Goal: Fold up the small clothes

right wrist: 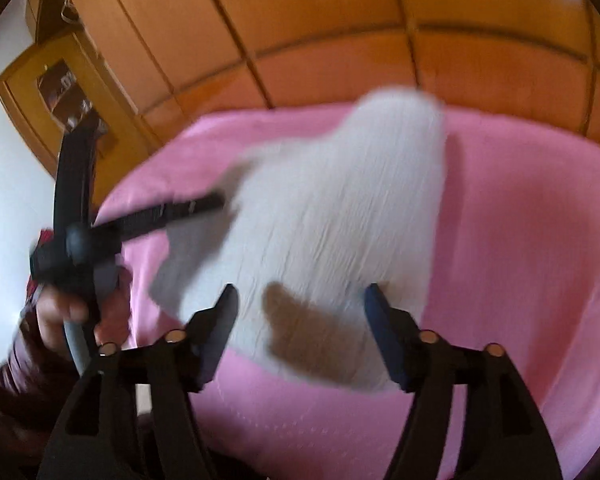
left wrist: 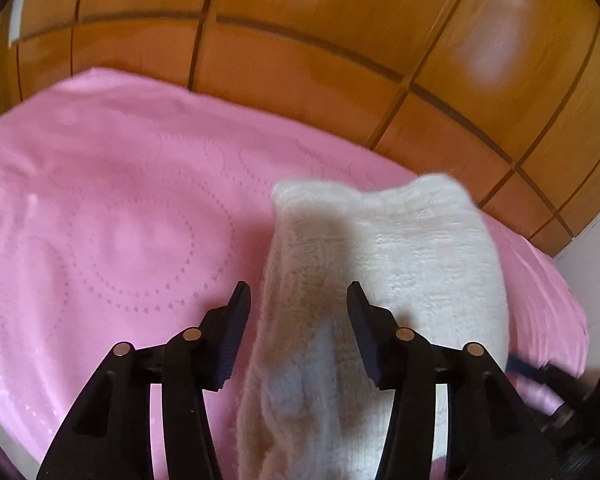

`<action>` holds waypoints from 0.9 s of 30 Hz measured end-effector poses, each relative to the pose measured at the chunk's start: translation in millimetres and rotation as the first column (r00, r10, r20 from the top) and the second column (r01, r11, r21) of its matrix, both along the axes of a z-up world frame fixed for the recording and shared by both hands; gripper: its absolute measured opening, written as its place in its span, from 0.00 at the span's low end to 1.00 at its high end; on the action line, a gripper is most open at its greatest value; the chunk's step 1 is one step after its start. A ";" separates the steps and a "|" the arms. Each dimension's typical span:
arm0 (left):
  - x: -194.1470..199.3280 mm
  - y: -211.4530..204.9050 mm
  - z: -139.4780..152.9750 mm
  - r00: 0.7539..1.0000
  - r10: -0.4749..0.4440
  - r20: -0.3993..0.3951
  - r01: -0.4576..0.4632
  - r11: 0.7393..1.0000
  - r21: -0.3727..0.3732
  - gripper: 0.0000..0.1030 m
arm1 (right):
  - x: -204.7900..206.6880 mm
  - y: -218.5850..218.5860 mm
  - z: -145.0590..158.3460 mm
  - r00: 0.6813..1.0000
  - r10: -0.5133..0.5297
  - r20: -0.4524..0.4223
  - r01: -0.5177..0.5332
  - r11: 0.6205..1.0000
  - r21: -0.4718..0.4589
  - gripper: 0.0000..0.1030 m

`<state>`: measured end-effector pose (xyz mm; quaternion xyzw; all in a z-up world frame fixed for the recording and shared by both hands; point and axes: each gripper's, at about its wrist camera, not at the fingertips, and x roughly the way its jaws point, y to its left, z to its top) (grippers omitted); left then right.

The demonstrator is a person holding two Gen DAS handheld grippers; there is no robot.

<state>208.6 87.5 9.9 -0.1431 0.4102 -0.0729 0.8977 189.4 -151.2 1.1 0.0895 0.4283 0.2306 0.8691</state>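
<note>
Left gripper [left wrist: 299, 294]: jaws apart, pads clear of the fabric on both sides. The white knitted garment [left wrist: 384, 280] runs up between them but neither pad presses it, so nothing is clamped. Judgement: the gap is kept wide so the cloth can lie undisturbed while the tool is repositioned.

Right gripper [right wrist: 302, 300]: jaws also spread, with the garment's [right wrist: 340, 208] near edge between the pads; no pinch visible. A shadow falls on the cloth between the tips, which suggests the tool sits above the fabric, not pressed into it.

The garment lies on the pink bedspread [left wrist: 112, 208], toward its right-hand side in the left view and about centred in the right view. It looks doubled over lengthwise, with a thicker rolled edge on the left side; blur prevents a firmer reading of the layers.

In the right view the person's hand [right wrist: 66, 316] grips the handle of the left tool at the left edge, and one of its fingers [right wrist: 210, 202] reaches to the garment's left margin.

Behind the bed: wooden wardrobe panels [left wrist: 300, 40].

Judgement: fold partly done; next grasp probably on a near corner.
</note>
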 end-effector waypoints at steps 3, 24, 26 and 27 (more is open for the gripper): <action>-7.4 -8.8 8.0 0.999 0.016 0.049 -0.019 0.999 0.048 0.52 | 18.8 -9.8 14.5 0.998 -0.052 0.044 0.052 0.999 -0.002 0.69; -2.1 -32.2 -18.1 0.999 -0.018 0.042 0.010 0.980 0.201 0.68 | 86.4 10.0 -32.2 0.995 -0.051 0.088 0.060 0.994 -0.096 0.98; -3.0 -30.4 -18.6 0.999 -0.020 0.041 0.011 0.980 0.199 0.68 | 76.2 -1.7 -28.1 0.994 -0.069 0.089 0.076 0.994 -0.074 0.98; -2.9 -29.7 -19.0 0.999 -0.022 0.041 0.014 0.980 0.198 0.68 | 73.9 -9.0 -27.7 0.993 -0.086 0.080 0.090 0.995 -0.046 0.98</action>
